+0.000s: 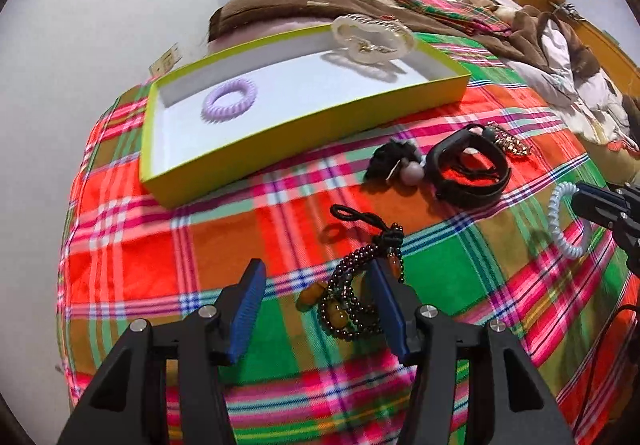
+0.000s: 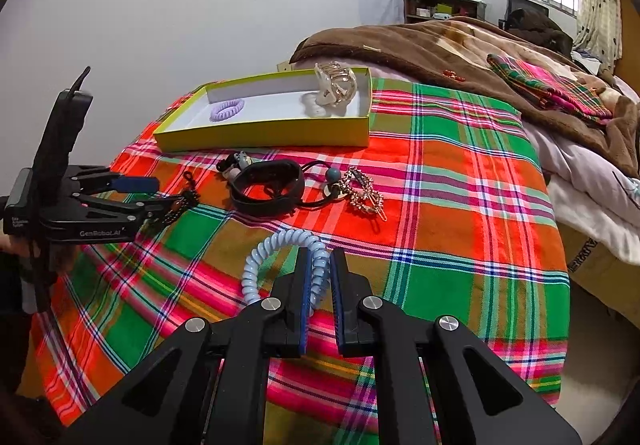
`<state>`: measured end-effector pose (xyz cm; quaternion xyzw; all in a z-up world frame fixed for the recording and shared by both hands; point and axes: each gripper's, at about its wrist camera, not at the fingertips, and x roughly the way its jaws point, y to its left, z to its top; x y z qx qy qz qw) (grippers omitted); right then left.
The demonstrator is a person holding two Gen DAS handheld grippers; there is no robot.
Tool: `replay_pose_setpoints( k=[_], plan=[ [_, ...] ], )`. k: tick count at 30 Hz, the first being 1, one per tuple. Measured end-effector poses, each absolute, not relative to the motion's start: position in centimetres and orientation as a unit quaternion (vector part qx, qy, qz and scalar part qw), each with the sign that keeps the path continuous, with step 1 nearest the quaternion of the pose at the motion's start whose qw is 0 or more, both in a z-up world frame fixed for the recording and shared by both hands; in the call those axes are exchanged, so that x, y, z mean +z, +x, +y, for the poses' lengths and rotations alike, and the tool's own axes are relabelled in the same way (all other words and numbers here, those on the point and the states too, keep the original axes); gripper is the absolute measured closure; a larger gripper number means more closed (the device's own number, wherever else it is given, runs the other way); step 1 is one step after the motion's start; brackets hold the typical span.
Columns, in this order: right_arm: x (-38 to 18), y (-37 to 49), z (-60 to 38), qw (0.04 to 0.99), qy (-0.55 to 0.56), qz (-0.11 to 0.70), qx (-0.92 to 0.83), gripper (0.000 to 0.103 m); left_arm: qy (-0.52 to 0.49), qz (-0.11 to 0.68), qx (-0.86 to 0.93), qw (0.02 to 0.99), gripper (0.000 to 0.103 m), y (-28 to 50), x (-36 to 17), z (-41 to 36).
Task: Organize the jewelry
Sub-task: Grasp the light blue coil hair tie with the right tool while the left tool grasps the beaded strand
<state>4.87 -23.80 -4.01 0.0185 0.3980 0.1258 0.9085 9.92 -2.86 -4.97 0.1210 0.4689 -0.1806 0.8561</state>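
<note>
Jaws of our left gripper point(image 1: 316, 285) stood well apart, its ribbed blue pads on either side of a dark beaded bracelet point(image 1: 352, 305) with amber beads and a black knotted cord; the beads lay against the right-hand pad, but we could not tell whether the pads pressed on them, so nothing was clearly gripped. Our right gripper point(image 2: 320, 269) was nearly closed, its pads clamped on a pale blue spiral coil hair tie point(image 2: 276, 261), whose loop arched out to the left of the fingers.

Everything rested on a woven plaid cloth point(image 2: 460, 205) of red, green and pink. From left to right across it we saw a shallow rectangular cardboard box point(image 2: 260, 135), yellow-green outside and white inside, holding a lilac coil hair tie point(image 2: 227, 110) at its left end and a translucent plastic claw clip point(image 2: 336, 87) at its right. In front of the box lay a black band point(image 2: 266, 187) coiled in a loop, then a glittery gold hair clip point(image 2: 366, 195).
</note>
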Motion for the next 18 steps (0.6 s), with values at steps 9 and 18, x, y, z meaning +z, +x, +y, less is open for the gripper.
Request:
replay_pose_setpoints(
  k=[9,18],
  plan=[
    [-4.1,4.9,-23.5,0.908,0.021,0.397,0.131,0.093,0.122,0.454,-0.211,0.857,0.060,10.0,-5.0,-3.4],
    [-3.8,4.8,-23.4,0.910,0.023,0.393,0.131,0.093,0.100,0.454,-0.235,0.854,0.091,9.6,-4.8,-3.8]
  ],
)
